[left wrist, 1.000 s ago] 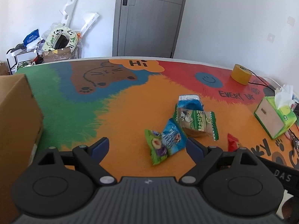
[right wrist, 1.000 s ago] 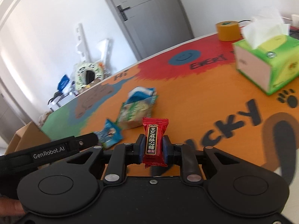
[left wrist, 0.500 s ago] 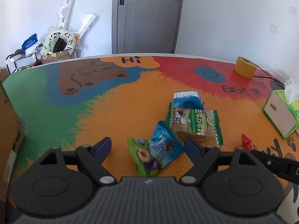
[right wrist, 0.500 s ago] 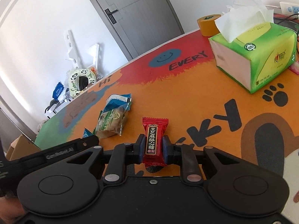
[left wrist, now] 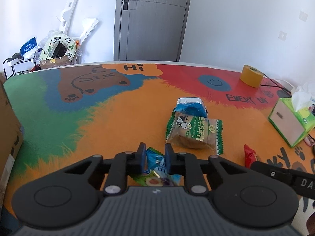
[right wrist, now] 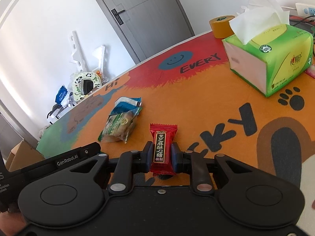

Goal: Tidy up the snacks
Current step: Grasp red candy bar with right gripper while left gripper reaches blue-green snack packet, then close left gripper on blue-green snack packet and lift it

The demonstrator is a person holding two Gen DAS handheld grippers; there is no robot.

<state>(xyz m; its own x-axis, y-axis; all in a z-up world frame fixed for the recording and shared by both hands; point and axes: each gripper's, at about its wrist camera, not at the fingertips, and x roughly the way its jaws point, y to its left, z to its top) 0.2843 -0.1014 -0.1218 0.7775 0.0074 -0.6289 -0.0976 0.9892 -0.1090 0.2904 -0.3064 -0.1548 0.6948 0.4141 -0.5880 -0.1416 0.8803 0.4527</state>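
My left gripper (left wrist: 155, 158) is shut on a blue snack packet (left wrist: 156, 162) that lies over a green fruit packet (left wrist: 151, 181) on the colourful table mat. A green-edged cake packet (left wrist: 195, 131) lies just ahead to the right, leaning on a blue-and-white packet (left wrist: 190, 106). My right gripper (right wrist: 161, 153) is shut on a red candy packet (right wrist: 161, 149) with gold lettering, held upright above the mat. The cake packet (right wrist: 119, 126) and the blue-and-white packet (right wrist: 126, 104) show to its left. The red candy's tip (left wrist: 249, 154) shows in the left wrist view.
A green tissue box (right wrist: 269, 59) and a roll of yellow tape (right wrist: 221, 25) stand at the right. A cardboard box (left wrist: 8, 137) stands at the left table edge. A grey door and clutter lie beyond the far edge.
My left gripper moved forward over the blue packet and closed on it. My right gripper, still holding the red candy, shifted right toward the tissue box.
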